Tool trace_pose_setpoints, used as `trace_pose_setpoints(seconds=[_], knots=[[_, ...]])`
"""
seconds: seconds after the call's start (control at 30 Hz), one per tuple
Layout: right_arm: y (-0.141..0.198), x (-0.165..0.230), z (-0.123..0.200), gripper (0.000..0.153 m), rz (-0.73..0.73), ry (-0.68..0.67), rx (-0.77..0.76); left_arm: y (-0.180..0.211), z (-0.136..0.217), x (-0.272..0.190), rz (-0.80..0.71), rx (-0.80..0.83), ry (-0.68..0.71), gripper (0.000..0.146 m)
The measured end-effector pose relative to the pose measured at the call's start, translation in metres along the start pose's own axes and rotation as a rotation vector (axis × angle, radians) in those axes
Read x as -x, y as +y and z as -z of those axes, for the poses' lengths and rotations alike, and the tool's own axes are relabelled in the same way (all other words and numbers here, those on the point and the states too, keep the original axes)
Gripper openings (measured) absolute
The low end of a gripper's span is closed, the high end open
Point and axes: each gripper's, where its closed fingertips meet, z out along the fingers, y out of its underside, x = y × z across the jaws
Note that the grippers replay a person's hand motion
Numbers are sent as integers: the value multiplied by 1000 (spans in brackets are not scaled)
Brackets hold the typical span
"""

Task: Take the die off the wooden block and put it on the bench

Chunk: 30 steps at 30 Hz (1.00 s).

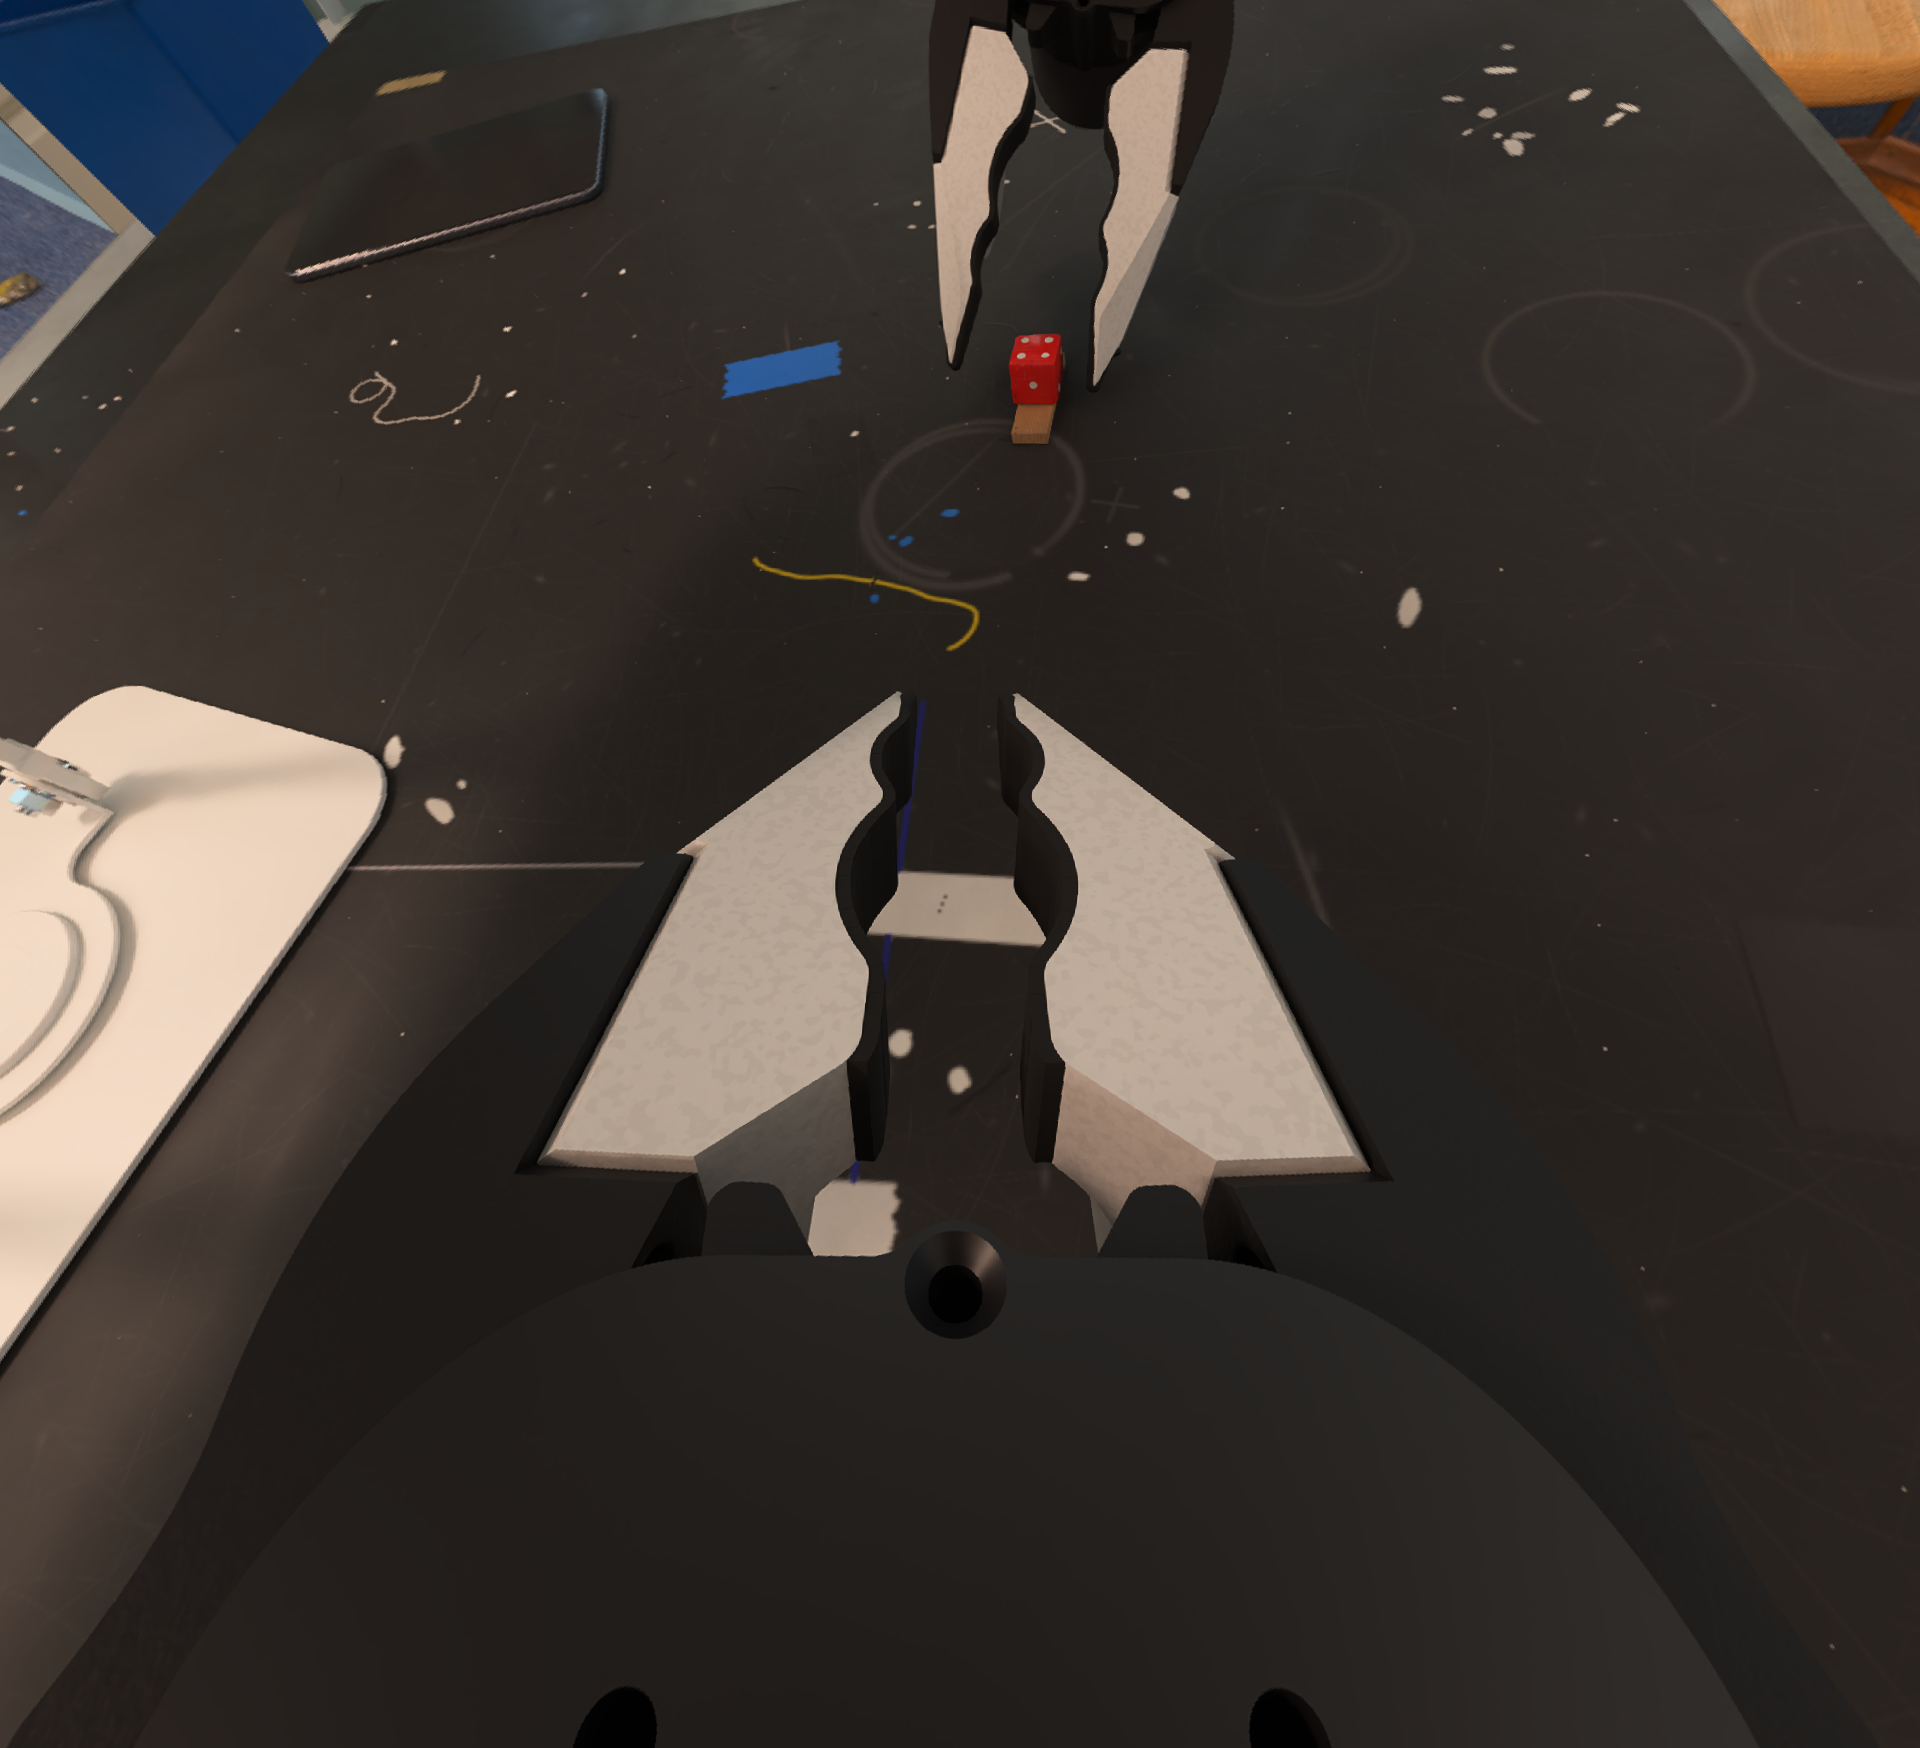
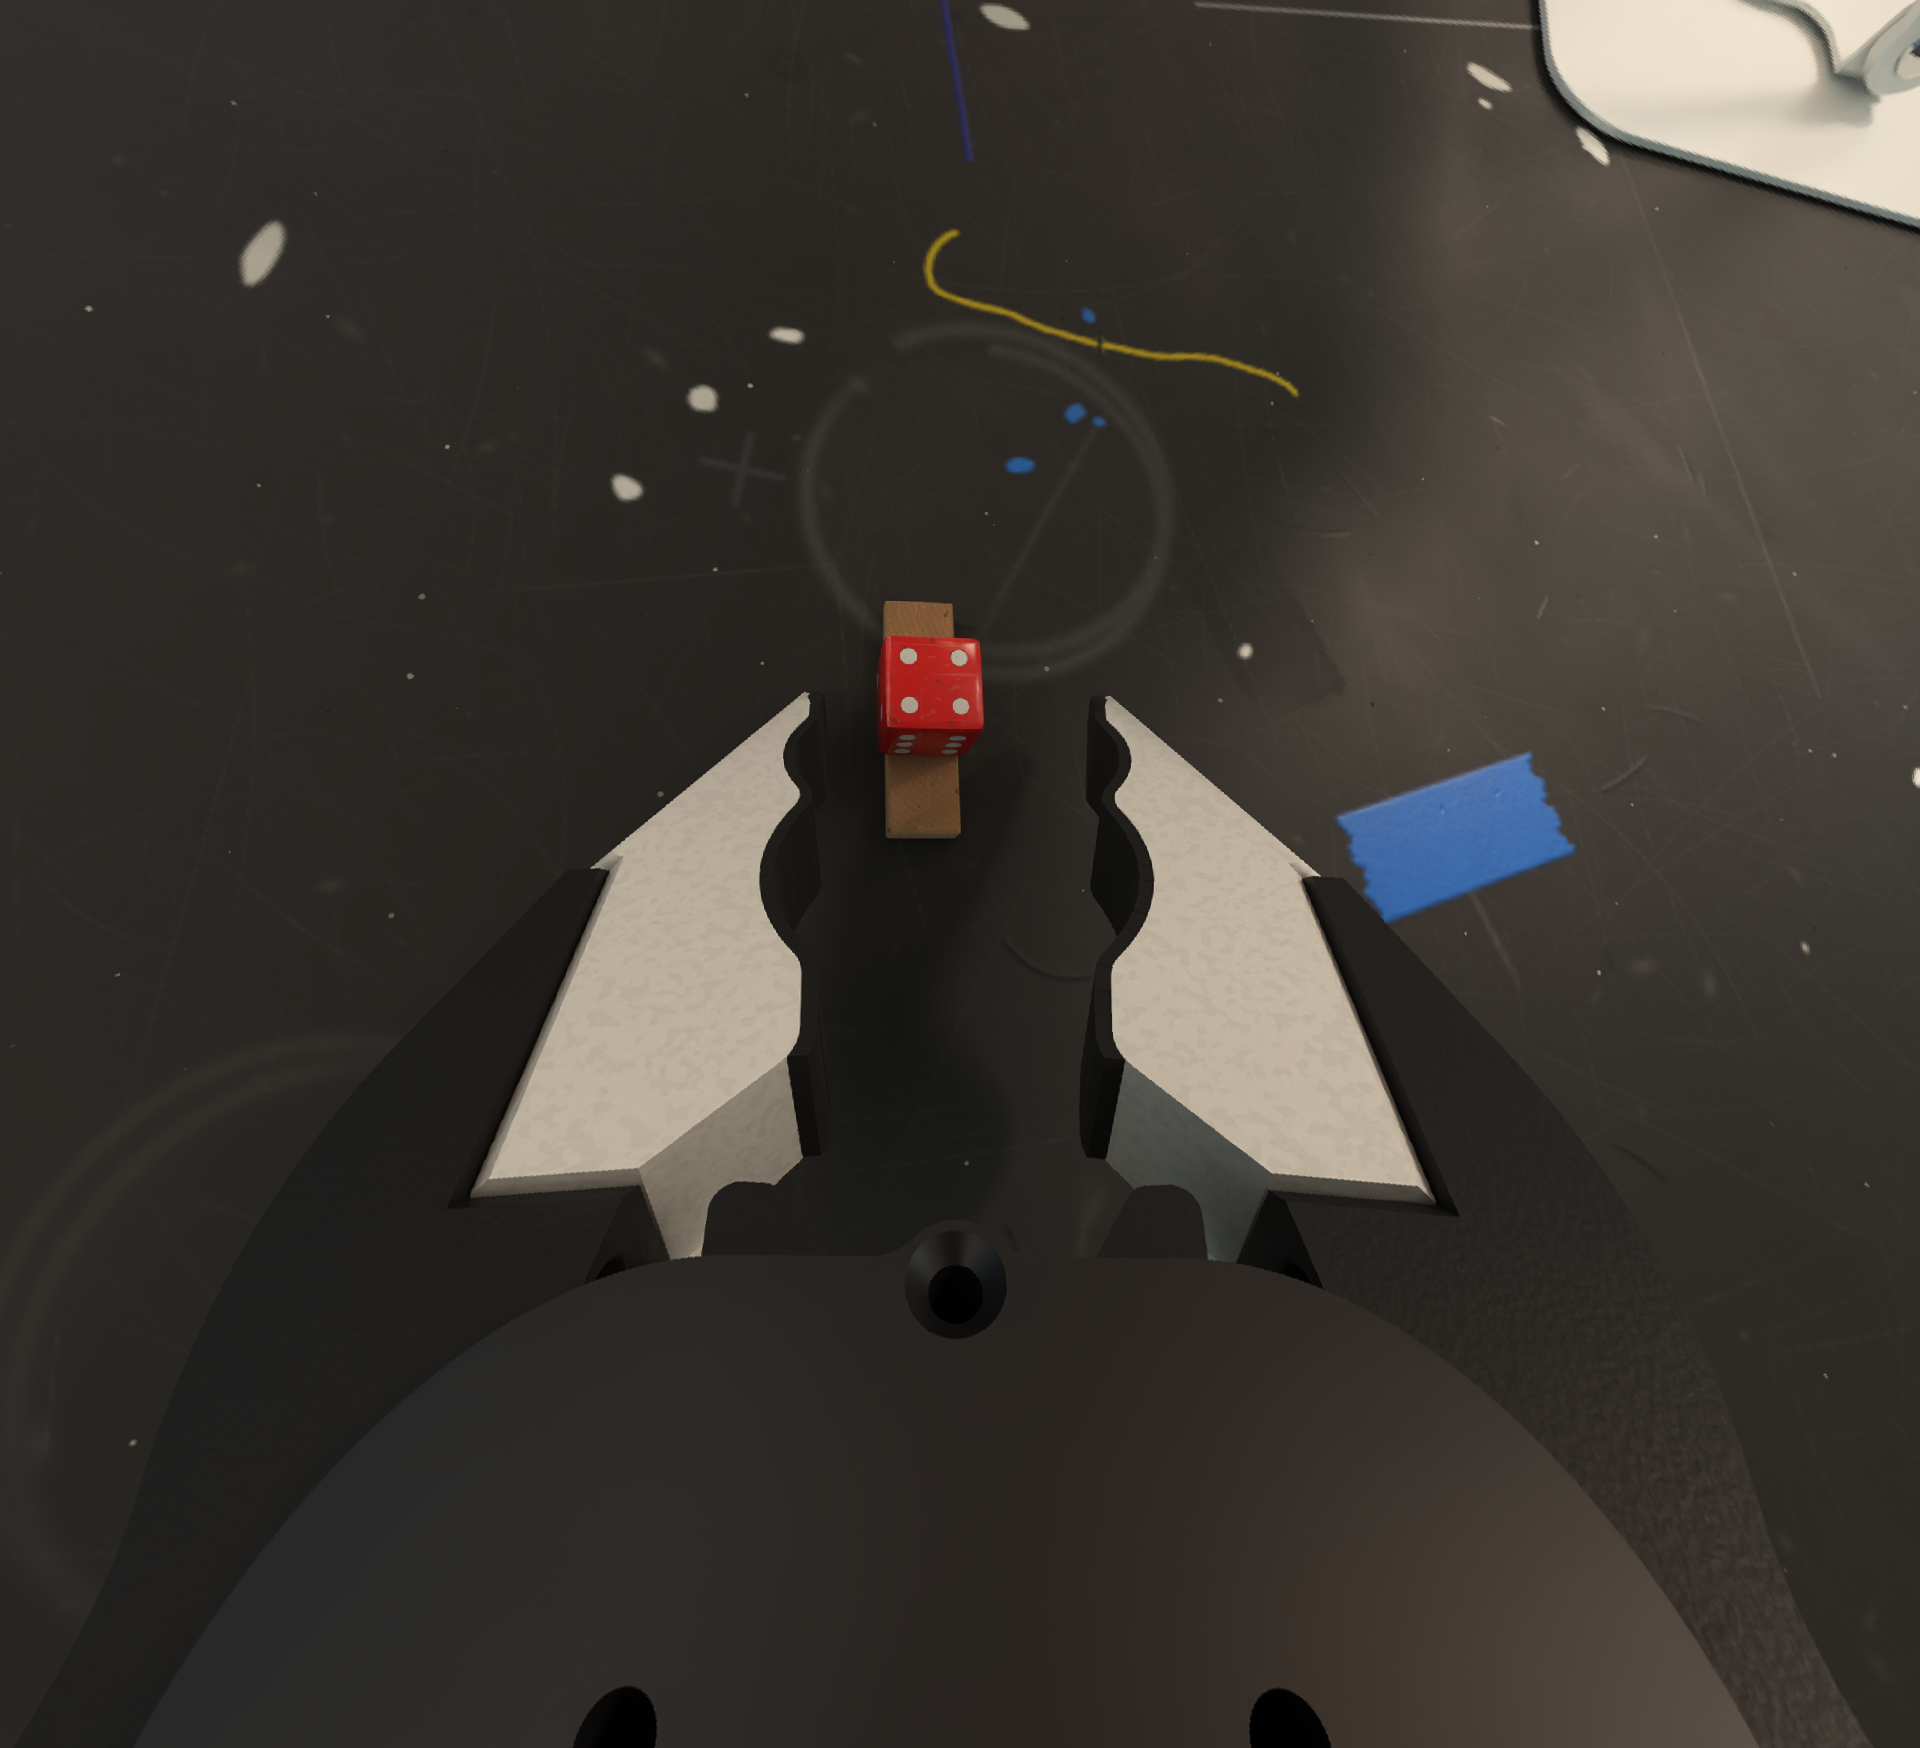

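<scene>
dark, scuffed surface (image 1: 1455,763) all over, speckled with white paint and faint chalk rings. going left to right in the left wrist view: a white plate (image 1: 187,867) at the left edge, a black pad (image 1: 457,181) farther back, a strip of blue tape (image 1: 781,368), then the red die (image 1: 1035,368) sitting on the wooden block (image 1: 1031,424). the right tongs (image 1: 1023,379) hang just behind the die, spread wide, tips on either side of it and not touching. the left tongs (image 1: 956,706) are well back from it, only a narrow gap between the tips, nothing in them. in the right wrist view the die (image 2: 930,696) sits mid-block (image 2: 921,794), just past the spread tips (image 2: 956,711).
</scene>
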Motion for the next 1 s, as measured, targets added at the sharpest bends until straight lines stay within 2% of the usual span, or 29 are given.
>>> trace_pose_setpoints(seconds=[0.17,0.27,0.33,0.57,0.67,0.77,0.83,1.0], knots=[[-4,-1,-1,47,-17,-30,-61,-2,-6,-1,13,12,12,15],[-5,3,-4,33,-15,-59,-64,-2,-10,-1,13,22,18,15],[-4,5,-5,19,-7,-63,-47,-2,-11,-2,13,27,21,15],[-8,2,-2,19,-74,-49,-82,-7,-16,-6,19,2,31,15],[-37,0,5,19,-147,-22,-170,-11,-17,-8,8,-33,27,15],[-89,4,14,19,-232,-26,-348,-24,-13,-10,-20,-105,23,15],[-122,13,16,19,-302,-103,-453,-34,-9,-12,-40,-151,23,15],[-173,33,8,19,-513,-370,-550,-58,3,-21,-161,-218,41,16]])
